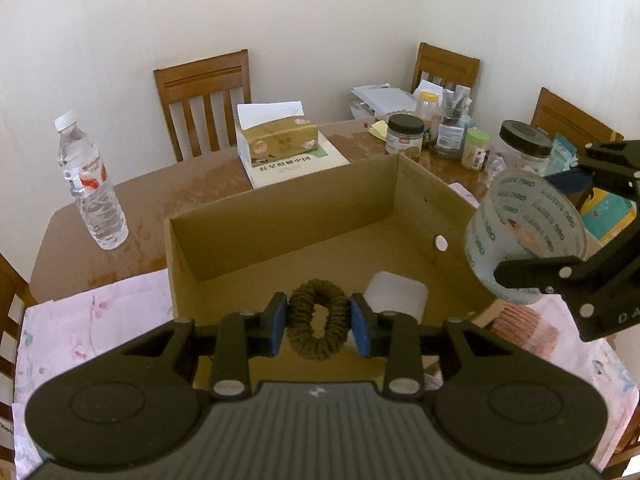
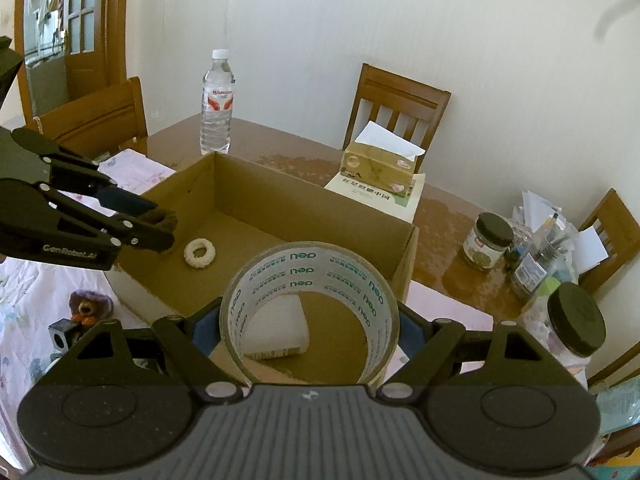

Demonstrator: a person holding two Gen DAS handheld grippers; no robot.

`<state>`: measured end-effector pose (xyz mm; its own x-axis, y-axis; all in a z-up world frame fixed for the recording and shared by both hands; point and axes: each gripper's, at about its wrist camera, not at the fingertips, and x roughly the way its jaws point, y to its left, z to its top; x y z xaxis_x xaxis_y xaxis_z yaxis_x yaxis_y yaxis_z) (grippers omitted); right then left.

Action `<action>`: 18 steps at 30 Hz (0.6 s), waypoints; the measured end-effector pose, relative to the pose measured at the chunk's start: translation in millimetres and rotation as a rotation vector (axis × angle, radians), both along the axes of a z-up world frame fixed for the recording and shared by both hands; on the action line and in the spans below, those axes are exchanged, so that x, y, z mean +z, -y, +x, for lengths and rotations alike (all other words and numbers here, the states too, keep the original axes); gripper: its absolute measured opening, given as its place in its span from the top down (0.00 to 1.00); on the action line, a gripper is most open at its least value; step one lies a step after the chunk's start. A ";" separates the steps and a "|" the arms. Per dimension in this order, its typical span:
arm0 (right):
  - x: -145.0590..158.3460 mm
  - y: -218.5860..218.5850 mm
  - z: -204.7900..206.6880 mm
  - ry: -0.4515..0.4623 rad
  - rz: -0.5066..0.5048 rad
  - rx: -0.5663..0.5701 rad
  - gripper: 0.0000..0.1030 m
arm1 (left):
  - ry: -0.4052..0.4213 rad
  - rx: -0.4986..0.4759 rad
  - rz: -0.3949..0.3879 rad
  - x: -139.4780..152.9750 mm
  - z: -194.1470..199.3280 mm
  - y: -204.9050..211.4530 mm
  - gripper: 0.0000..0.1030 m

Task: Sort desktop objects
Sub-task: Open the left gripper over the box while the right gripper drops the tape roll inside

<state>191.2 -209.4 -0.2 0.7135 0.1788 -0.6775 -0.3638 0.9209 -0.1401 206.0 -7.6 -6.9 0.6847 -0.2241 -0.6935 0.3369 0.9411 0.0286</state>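
My left gripper (image 1: 319, 318) is shut on a dark brown hair scrunchie (image 1: 318, 304) and holds it above the near edge of the open cardboard box (image 1: 280, 216). My right gripper (image 2: 310, 326) is shut on a clear tape roll (image 2: 312, 280) and holds it above the box's right side; the roll also shows in the left wrist view (image 1: 524, 236). Inside the box (image 2: 304, 204) lie a cream scrunchie (image 2: 199, 253) and a white flat block (image 2: 276, 328). The left gripper (image 2: 160, 226) appears in the right wrist view over the box's left side.
A water bottle (image 1: 90, 184) stands left of the box. A tissue box (image 1: 276, 136) on a book sits behind it. Jars (image 1: 404, 134) and clutter crowd the far right. A purple trinket (image 2: 88, 306) and a small black cube (image 2: 62, 336) lie on the pink cloth (image 1: 92, 320). Chairs surround the table.
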 end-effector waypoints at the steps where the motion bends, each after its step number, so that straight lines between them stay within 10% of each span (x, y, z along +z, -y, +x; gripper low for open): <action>1: -0.2 -1.7 2.2 -0.001 -0.004 -0.001 0.14 | -0.006 0.002 0.008 -1.7 2.4 -0.6 0.46; 3: -0.8 -4.4 7.5 -0.006 -0.009 -0.004 0.14 | 0.001 0.020 0.021 -3.7 5.7 -1.7 0.24; 18: -7.7 -29.3 49.0 -0.054 -0.041 0.030 0.14 | -0.064 -0.007 0.010 -10.8 3.3 -21.9 0.15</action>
